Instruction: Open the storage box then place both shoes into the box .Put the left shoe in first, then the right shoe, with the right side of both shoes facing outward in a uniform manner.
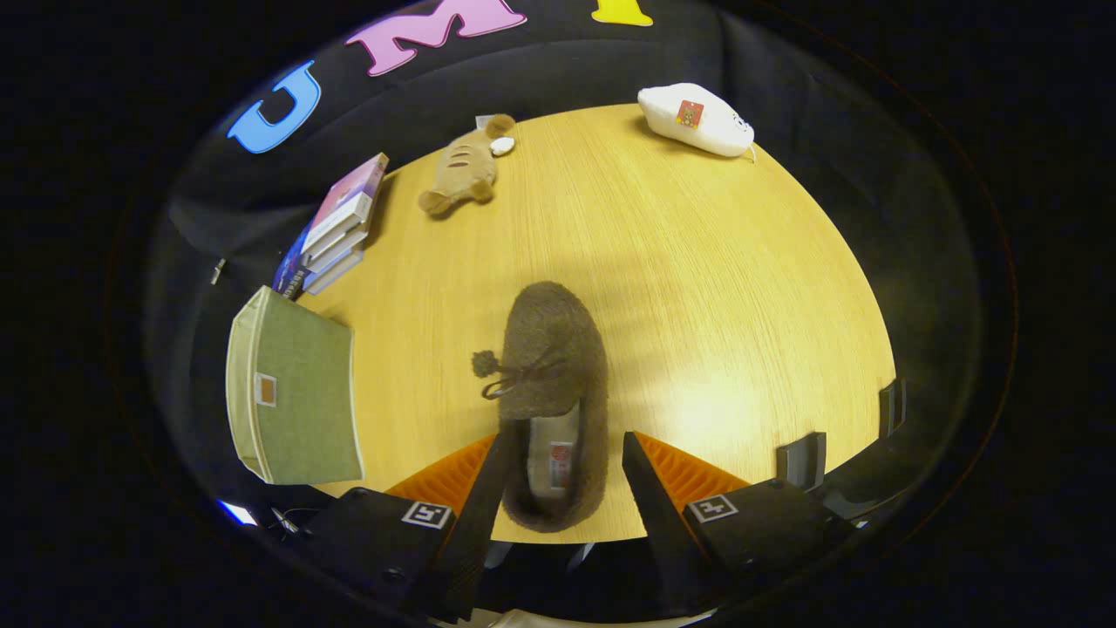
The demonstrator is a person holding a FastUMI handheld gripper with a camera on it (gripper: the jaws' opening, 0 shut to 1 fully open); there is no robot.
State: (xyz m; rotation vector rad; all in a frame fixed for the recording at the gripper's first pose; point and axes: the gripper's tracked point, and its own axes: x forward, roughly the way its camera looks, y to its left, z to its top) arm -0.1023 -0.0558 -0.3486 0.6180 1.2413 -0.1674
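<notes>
Brown slipper (551, 384) heel between tongs (562, 484); tongs spread wide, gripping nothing.

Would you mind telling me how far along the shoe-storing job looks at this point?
Nothing looks finished yet: the green storage box sits lid-on near the stack of books. In hand: the gripper is open, its fingers straddling the heel of the brown slipper on the table, left finger touching, right finger apart. Left: opening the box and placing both shoes.

Your gripper (562, 471) is pointing down and forward, its two fingers (484, 488) standing apart, not pressing on anything.
</notes>
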